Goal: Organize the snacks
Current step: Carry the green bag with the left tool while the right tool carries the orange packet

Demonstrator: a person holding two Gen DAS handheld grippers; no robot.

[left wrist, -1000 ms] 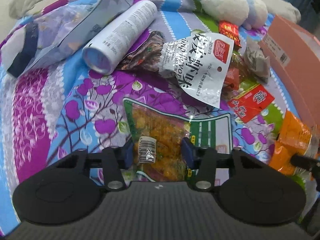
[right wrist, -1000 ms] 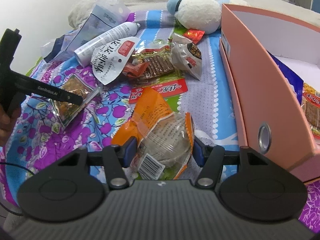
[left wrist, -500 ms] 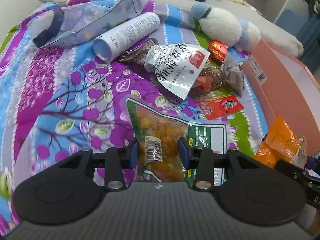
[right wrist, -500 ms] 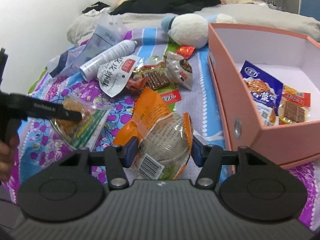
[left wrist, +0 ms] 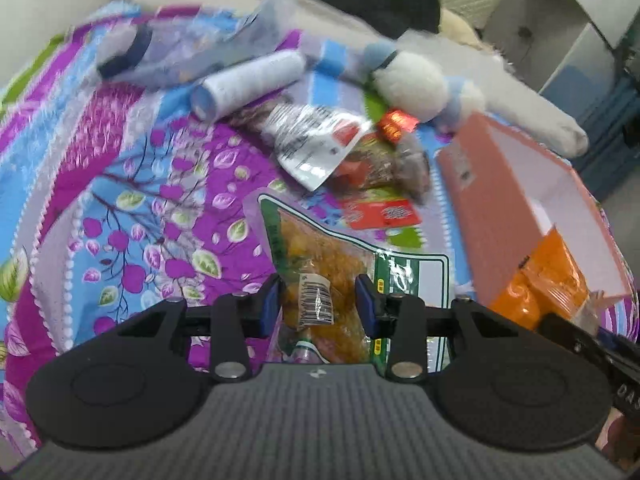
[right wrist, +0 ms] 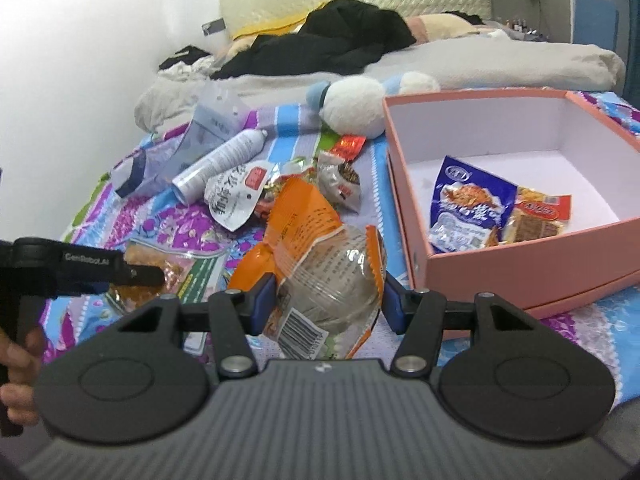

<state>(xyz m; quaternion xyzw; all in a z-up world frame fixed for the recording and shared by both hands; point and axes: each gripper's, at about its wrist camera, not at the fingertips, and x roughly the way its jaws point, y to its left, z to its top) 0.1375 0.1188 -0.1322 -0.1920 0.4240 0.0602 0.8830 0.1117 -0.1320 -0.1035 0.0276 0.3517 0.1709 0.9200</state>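
Two grippers, left gripper (left wrist: 319,304) clamping green-edged snack bag (left wrist: 320,264), right gripper (right wrist: 326,300) clamping orange packet (right wrist: 320,264).

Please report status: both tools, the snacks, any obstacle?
Left tool shut on green snack bag. Right tool shut on orange snack bag. Pink box open, nothing blocking.

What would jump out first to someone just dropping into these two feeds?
Probably the orange snack bag gripped in the right gripper, with the pink box at its right already holding a blue packet. On the left, the left gripper grips a green-edged snack pouch above the flowered bedspread.
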